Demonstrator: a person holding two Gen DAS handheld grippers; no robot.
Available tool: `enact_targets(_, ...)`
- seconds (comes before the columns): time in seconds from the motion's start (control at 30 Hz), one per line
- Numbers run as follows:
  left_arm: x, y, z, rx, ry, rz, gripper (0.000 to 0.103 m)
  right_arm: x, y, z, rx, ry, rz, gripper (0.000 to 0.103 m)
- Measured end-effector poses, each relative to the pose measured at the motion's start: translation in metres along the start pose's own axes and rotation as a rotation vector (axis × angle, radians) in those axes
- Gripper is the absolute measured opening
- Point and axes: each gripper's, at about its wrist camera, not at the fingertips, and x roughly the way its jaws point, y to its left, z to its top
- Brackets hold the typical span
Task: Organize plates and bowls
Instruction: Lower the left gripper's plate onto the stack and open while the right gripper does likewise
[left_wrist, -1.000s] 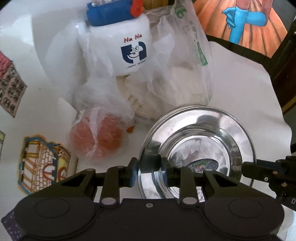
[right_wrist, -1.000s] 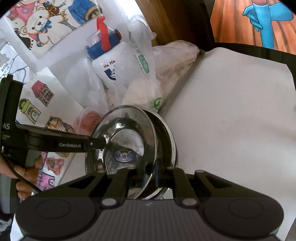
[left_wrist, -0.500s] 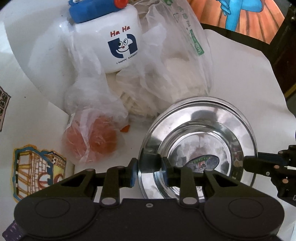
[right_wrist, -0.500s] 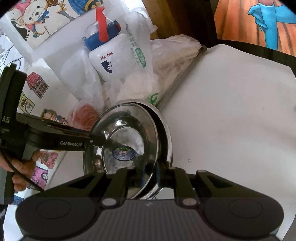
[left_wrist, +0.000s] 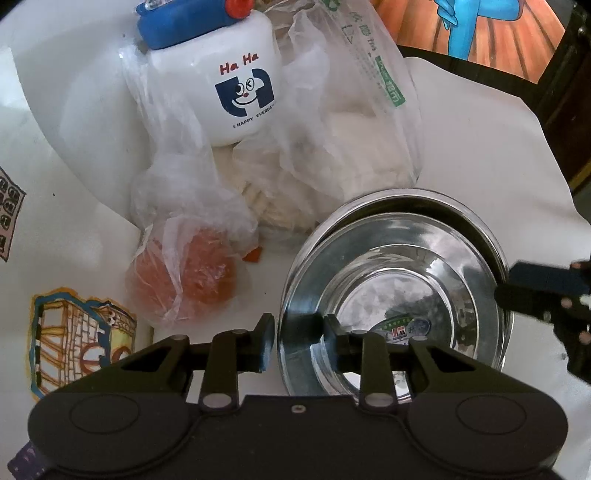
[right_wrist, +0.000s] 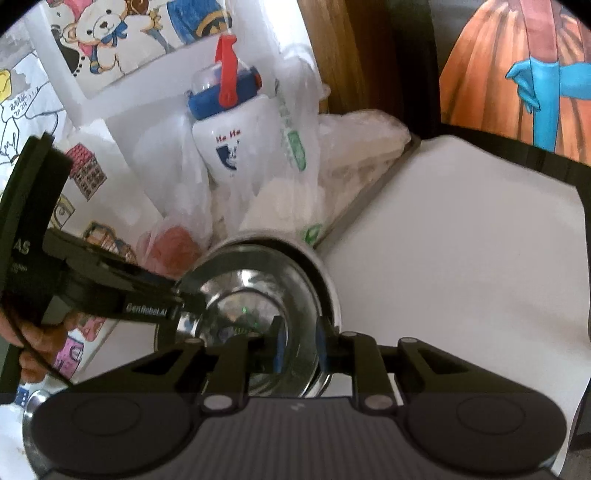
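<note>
Two shiny steel bowls sit nested on the white sheet: the upper bowl (left_wrist: 406, 280) (right_wrist: 251, 291) rests inside the lower bowl (left_wrist: 424, 195) (right_wrist: 325, 273). My left gripper (left_wrist: 297, 343) (right_wrist: 177, 306) straddles the upper bowl's left rim. Its jaws are opening, and a thin gap shows between the outer pad and the rim. My right gripper (right_wrist: 300, 347) (left_wrist: 506, 291) straddles the opposite rim. Its jaws are also opening, and the pads stand off the metal.
A white bottle (left_wrist: 236, 85) with a blue lid stands behind the bowls among clear plastic bags (left_wrist: 351, 147). One bag (left_wrist: 192, 273) holds something orange. A hand (right_wrist: 33, 332) grips the left tool. Another steel rim (right_wrist: 33, 402) shows at the lower left. The white sheet (right_wrist: 461, 258) stretches to the right.
The right gripper's jaws have spread apart from the bowl rim. The left gripper's jaws have widened slightly. The upper bowl has settled lower into the other bowl.
</note>
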Motion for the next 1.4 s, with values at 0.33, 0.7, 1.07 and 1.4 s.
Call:
enact_targets(0.33, -0.001, 0.007, -0.002, -0.038, -0.032, -0.024, 0.037, 0.014, -0.013, 0.008, 0.053, -0.043, 0.03, 0.022)
enact_targets(0.7, -0.01, 0.019, -0.019, -0.045, -0.135, -0.007, 0.056, 0.019, -0.013, 0.004, 0.042, -0.031, 0.011, 0.022)
enact_targets(1.07, 0.006, 0.025, -0.031, -0.099, -0.089, -0.154, 0.057, 0.024, -0.011, 0.016, 0.026, 0.044, -0.015, 0.023)
enact_targets(1.4, 0.011, 0.046, -0.048, -0.202, -0.057, -0.254, 0.056, 0.03, -0.008, 0.014, 0.014, 0.076, -0.009, 0.028)
